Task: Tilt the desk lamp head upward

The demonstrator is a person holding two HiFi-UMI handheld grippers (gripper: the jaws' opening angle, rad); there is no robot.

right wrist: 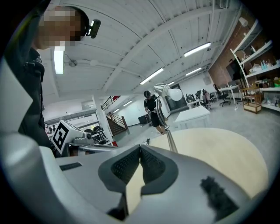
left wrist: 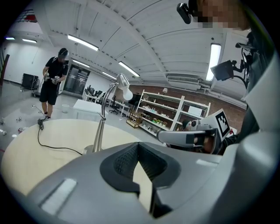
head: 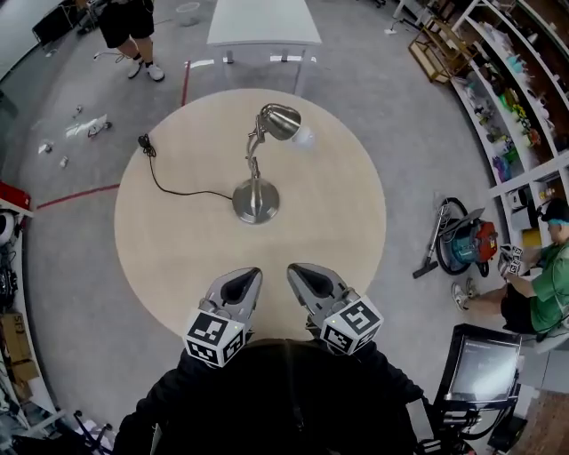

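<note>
Large open lab or test hall: grey floor (head: pixel 400 133) with red tape lines (head: pixel 76 195), open shelves (head: pixel 511 98) stocked with small goods, white worktable (head: pixel 263 21), vacuum cleaner (head: pixel 467 242), monitor (head: pixel 484 366), ceiling strip lights (left wrist: pixel 85 42), far staircase (right wrist: pixel 114 124).

A brushed silver metal desk lamp (head: pixel 257 169) stands upright near the middle of the round pale wooden table (head: pixel 178 267). Its round flat base (head: pixel 256 203) rests on the tabletop, and a slim stem rises to a short jointed arm. The dome-shaped metal head (head: pixel 280 121) points sideways and slightly down, showing a white bulb (head: pixel 304 136). A thin black cord (head: pixel 178 188) trails from the base to the table's edge.
</note>
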